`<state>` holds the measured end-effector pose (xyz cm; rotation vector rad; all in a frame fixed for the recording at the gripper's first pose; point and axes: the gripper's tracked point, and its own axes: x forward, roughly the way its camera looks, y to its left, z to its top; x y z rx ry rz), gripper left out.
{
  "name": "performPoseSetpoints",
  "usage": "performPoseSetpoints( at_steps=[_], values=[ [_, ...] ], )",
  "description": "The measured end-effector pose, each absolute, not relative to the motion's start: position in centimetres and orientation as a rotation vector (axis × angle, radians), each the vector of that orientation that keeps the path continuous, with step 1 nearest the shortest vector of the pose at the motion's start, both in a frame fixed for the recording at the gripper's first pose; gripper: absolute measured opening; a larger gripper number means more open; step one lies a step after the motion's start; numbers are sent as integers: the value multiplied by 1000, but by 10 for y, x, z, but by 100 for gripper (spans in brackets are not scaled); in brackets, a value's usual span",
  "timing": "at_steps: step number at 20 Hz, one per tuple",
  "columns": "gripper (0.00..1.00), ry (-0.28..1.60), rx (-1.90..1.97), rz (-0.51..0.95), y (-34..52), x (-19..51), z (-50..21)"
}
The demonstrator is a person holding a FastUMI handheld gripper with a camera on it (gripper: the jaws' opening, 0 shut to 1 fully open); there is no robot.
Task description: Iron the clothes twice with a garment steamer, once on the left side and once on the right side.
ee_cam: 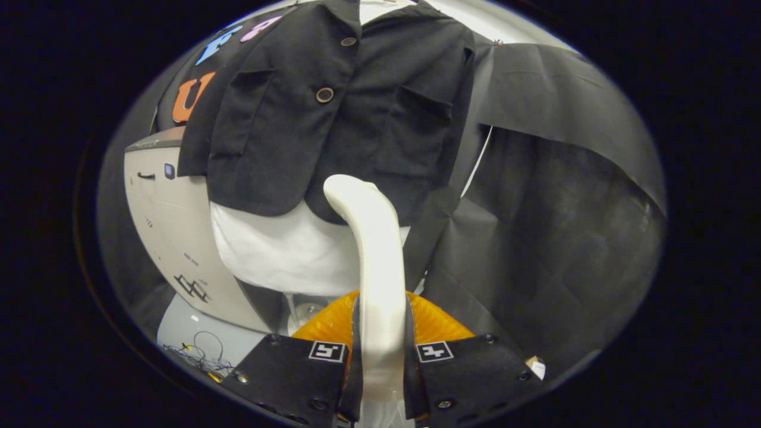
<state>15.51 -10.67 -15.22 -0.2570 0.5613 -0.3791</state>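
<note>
Nearest, the gripper [380, 356] is seen pinching the white handle of the garment steamer [371, 261], both fingers pressed against its sides, with an orange ribbed part [437, 321] just behind them. Beyond, the steamer's curved head is held against the lower hem of a black jacket [333, 113] worn over a white mannequin torso [279, 249]. Farther left, a pale grey appliance [172, 238] is set beside the torso.

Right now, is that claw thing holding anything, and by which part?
Yes: the gripper clamps the curved white plastic garment steamer by its handle's lower end.
</note>
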Motion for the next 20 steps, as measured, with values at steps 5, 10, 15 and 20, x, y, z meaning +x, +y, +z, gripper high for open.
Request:
performPoseSetpoints(
  at_steps=[5, 10, 15, 20],
  values=[
    [30, 575, -242, -388, -104, 145, -153],
    [30, 488, -215, -390, -94, 128, -103],
    [30, 403, -218, -384, -80, 107, -49],
    [30, 337, -198, -380, -69, 74, -5]
  ],
)
